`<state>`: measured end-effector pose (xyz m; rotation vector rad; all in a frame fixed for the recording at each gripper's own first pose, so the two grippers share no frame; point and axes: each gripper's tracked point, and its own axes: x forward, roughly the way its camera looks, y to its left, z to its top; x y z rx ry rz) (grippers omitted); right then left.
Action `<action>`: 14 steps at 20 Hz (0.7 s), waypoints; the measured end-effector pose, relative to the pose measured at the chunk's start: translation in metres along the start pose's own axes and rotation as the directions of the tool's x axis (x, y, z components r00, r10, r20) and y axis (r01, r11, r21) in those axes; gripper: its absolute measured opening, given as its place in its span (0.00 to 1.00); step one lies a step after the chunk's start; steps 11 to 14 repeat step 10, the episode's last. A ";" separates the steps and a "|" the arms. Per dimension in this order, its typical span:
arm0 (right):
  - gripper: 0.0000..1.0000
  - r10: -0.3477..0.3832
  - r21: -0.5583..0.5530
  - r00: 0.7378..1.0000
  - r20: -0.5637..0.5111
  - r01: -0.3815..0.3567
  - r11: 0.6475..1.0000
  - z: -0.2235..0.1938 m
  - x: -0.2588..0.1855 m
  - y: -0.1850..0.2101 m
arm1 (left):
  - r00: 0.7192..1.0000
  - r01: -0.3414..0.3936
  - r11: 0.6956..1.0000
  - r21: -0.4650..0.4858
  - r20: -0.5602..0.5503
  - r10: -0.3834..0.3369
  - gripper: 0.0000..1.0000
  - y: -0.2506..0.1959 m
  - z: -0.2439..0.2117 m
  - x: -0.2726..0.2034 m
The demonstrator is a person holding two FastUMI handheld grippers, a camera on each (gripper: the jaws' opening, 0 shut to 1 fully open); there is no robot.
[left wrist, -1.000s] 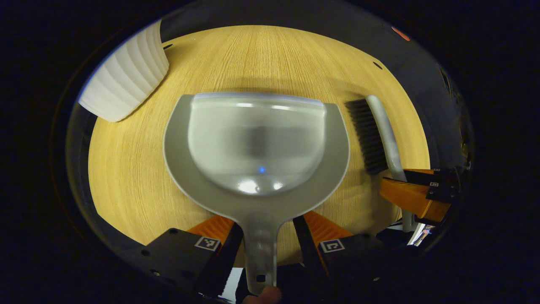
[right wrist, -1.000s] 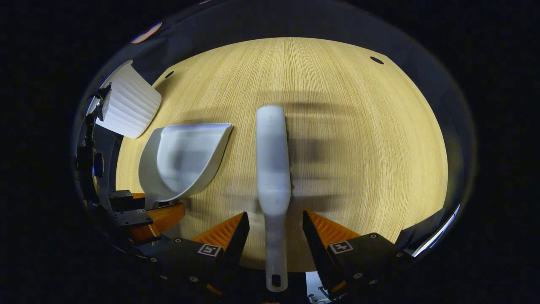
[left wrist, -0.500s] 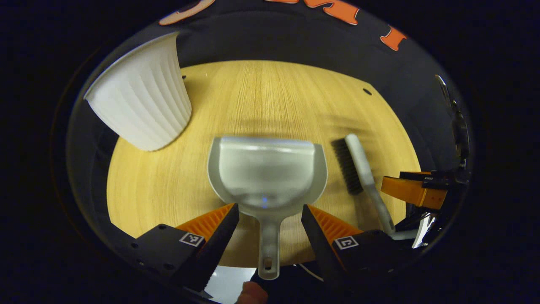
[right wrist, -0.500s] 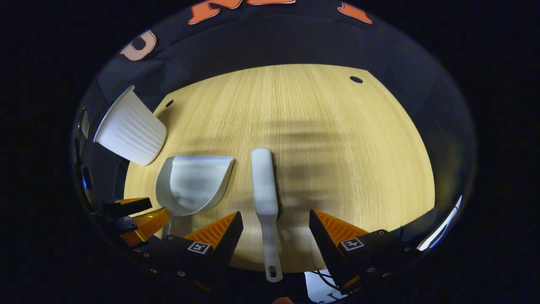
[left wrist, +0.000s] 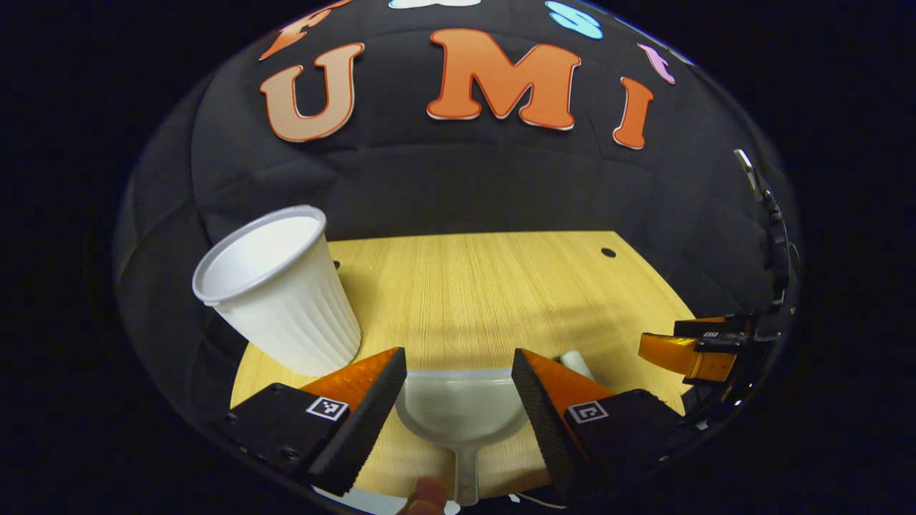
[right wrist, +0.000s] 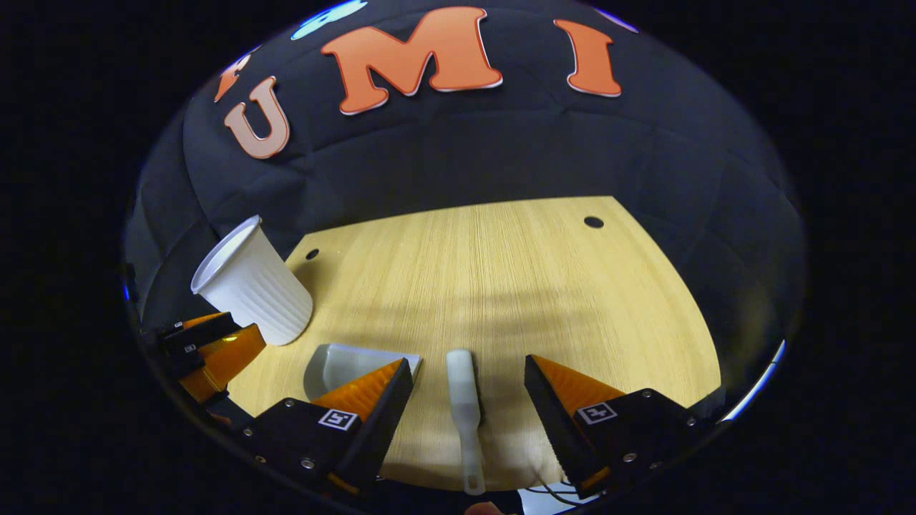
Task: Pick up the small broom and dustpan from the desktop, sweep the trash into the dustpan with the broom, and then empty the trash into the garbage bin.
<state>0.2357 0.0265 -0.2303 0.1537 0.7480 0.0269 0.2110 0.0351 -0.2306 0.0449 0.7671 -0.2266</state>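
Observation:
A pale grey dustpan (left wrist: 461, 418) lies on the wooden desktop (left wrist: 494, 286), handle toward me. My left gripper (left wrist: 458, 379) stands open above and behind it, one finger on each side, touching nothing. The small broom (right wrist: 464, 400) lies flat beside the dustpan (right wrist: 336, 361), its handle pointing at me. My right gripper (right wrist: 469, 375) is open, raised over the broom with its fingers wide apart. The broom's tip (left wrist: 576, 360) peeks from behind a left finger. The right gripper (left wrist: 698, 347) shows at the right edge and the left gripper (right wrist: 211, 350) at the left edge.
A white ribbed cup (left wrist: 283, 300) serving as the garbage bin stands upright at the desktop's back left corner (right wrist: 250, 282). The black cloth wall rises behind the desk. Small round holes (right wrist: 593, 222) mark the far desk corners. A fingertip (left wrist: 426, 495) shows at the bottom.
Both grippers have pulled back and tilted up from the dustpan and broom, which now look small and low. The cup's rim and the back wall have come into sight.

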 end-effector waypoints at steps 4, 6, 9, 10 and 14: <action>0.95 -0.003 -0.059 0.978 0.207 0.016 0.998 0.058 -0.019 0.006 | 0.989 -0.040 0.999 -0.031 0.138 0.044 0.95 0.005 0.006 -0.001; 0.95 0.007 -0.066 0.952 0.307 0.014 0.998 0.084 -0.032 0.009 | 0.969 -0.080 0.996 -0.033 0.231 0.085 0.95 0.008 0.006 0.002; 0.94 0.003 -0.085 0.900 0.436 0.037 0.996 0.115 -0.053 0.009 | 0.927 -0.122 0.992 -0.026 0.353 0.123 0.94 0.009 0.011 0.006; 0.94 0.008 -0.095 0.880 0.474 0.043 0.995 0.125 -0.059 0.011 | 0.913 -0.135 0.990 -0.028 0.386 0.135 0.94 0.009 0.011 0.002; 0.94 0.008 -0.095 0.880 0.474 0.043 0.995 0.125 -0.059 0.011 | 0.913 -0.135 0.990 -0.028 0.386 0.135 0.94 0.009 0.011 0.002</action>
